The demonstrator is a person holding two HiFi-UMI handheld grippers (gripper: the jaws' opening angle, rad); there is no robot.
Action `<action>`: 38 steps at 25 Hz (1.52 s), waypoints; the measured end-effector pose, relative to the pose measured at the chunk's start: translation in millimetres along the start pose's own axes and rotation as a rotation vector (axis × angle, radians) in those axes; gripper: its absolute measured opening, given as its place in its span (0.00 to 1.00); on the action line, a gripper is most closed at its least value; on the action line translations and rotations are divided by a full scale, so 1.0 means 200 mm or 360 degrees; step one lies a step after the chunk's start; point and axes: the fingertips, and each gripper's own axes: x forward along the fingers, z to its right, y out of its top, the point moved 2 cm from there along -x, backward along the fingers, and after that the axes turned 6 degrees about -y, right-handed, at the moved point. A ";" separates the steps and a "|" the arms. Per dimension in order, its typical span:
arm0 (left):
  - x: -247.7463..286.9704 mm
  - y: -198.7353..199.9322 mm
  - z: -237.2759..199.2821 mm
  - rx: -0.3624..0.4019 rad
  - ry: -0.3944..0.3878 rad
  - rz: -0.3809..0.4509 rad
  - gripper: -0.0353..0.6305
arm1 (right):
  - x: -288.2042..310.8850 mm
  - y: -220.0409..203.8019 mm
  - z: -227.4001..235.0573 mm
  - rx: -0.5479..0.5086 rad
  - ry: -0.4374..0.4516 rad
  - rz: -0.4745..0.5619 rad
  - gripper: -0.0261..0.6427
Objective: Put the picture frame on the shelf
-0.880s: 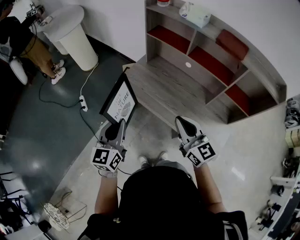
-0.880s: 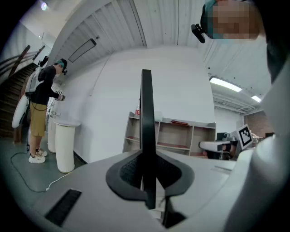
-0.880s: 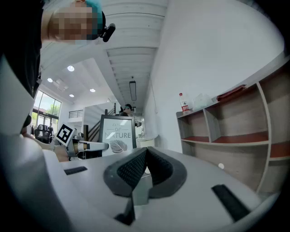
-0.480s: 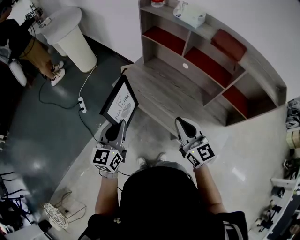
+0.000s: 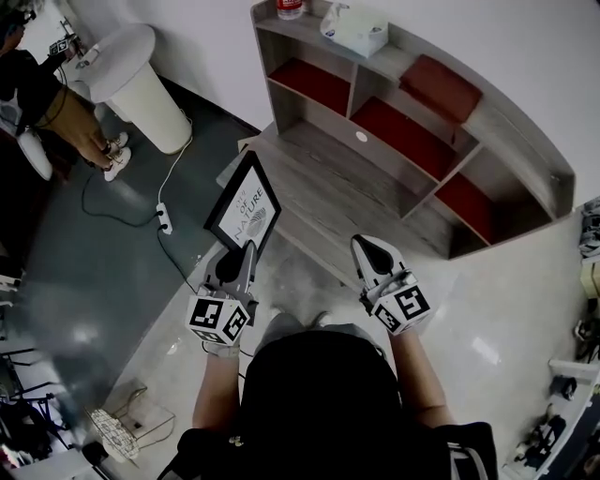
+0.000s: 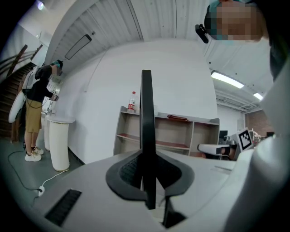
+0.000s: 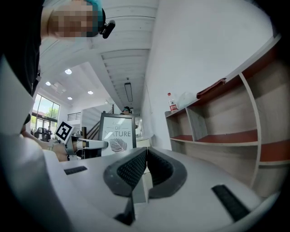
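Note:
A black picture frame with a white leaf print stands upright in my left gripper, which is shut on its lower edge. In the left gripper view the picture frame shows edge-on between the two pads. It also appears as the picture frame at the left of the right gripper view. My right gripper is shut with nothing in it, its pads touching. The grey shelf with red-lined compartments lies ahead, beyond both grippers.
On top of the shelf stand a red-capped bottle and a white tissue box; a red cloth lies further right. A white pedestal, a person and a power strip with cable are at the left.
The picture frame and left gripper have drifted slightly right and forward toward the shelf. The shelf has shifted left in view. The right gripper has hardly moved.

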 end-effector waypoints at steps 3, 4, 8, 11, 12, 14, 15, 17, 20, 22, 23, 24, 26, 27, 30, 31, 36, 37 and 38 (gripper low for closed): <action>0.05 0.00 -0.01 -0.0001 -0.0004 -0.0011 0.12 | 0.02 -0.01 0.05 0.0021 -0.0014 -0.0009 0.03; 0.07 0.00 -0.02 -0.0004 -0.0003 -0.0015 0.12 | 0.03 -0.02 0.07 0.0025 -0.0016 -0.0013 0.03; 0.16 -0.01 -0.11 -0.0032 -0.0005 -0.0017 0.13 | 0.12 -0.03 0.12 0.0029 -0.0030 -0.0023 0.03; 0.24 -0.01 -0.20 -0.0049 -0.0020 -0.0012 0.12 | 0.22 -0.04 0.16 0.0022 -0.0044 -0.0035 0.03; 0.27 -0.01 -0.23 -0.0055 -0.0029 -0.0009 0.12 | 0.26 -0.05 0.17 0.0018 -0.0049 -0.0039 0.03; 0.34 0.00 -0.32 -0.0067 -0.0050 -0.0003 0.12 | 0.37 -0.05 0.19 0.0003 -0.0063 -0.0044 0.03; 0.37 0.00 -0.37 -0.0075 -0.0063 0.0000 0.12 | 0.42 -0.05 0.20 -0.0006 -0.0073 -0.0044 0.03; 0.45 0.02 -0.47 -0.0083 -0.0092 -0.0002 0.12 | 0.54 -0.03 0.23 -0.0020 -0.0099 -0.0044 0.03; 0.54 0.06 -0.62 -0.0079 -0.0135 -0.0015 0.12 | 0.72 -0.01 0.24 -0.0020 -0.0139 -0.0052 0.03; 0.61 0.09 -0.73 -0.0084 -0.0166 -0.0015 0.12 | 0.84 0.01 0.25 -0.0019 -0.0166 -0.0056 0.03; 0.64 0.10 -0.78 -0.0089 -0.0181 -0.0014 0.12 | 0.90 0.02 0.25 -0.0022 -0.0181 -0.0055 0.03; 0.68 0.12 -0.83 -0.0094 -0.0197 -0.0014 0.12 | 0.95 0.03 0.26 -0.0025 -0.0197 -0.0053 0.03; 0.74 0.16 -0.92 -0.0102 -0.0234 -0.0015 0.12 | 1.07 0.04 0.27 -0.0033 -0.0227 -0.0049 0.03; 0.77 0.17 -0.96 -0.0101 -0.0256 -0.0017 0.12 | 1.12 0.05 0.27 -0.0038 -0.0241 -0.0050 0.03; 0.87 0.22 -1.07 -0.0102 -0.0328 -0.0020 0.12 | 1.26 0.08 0.26 -0.0057 -0.0291 -0.0056 0.03; 0.90 0.23 -1.11 -0.0109 -0.0354 -0.0019 0.12 | 1.31 0.08 0.26 -0.0062 -0.0309 -0.0058 0.03; 1.08 0.29 -1.25 -0.0162 -0.0479 -0.0022 0.12 | 1.47 0.09 0.29 -0.0060 -0.0422 -0.0059 0.03; 1.11 0.30 -1.26 -0.0169 -0.0502 -0.0027 0.12 | 1.49 0.09 0.29 -0.0056 -0.0447 -0.0060 0.03; 1.14 0.31 -1.28 -0.0176 -0.0523 -0.0032 0.12 | 1.50 0.09 0.30 -0.0054 -0.0473 -0.0062 0.03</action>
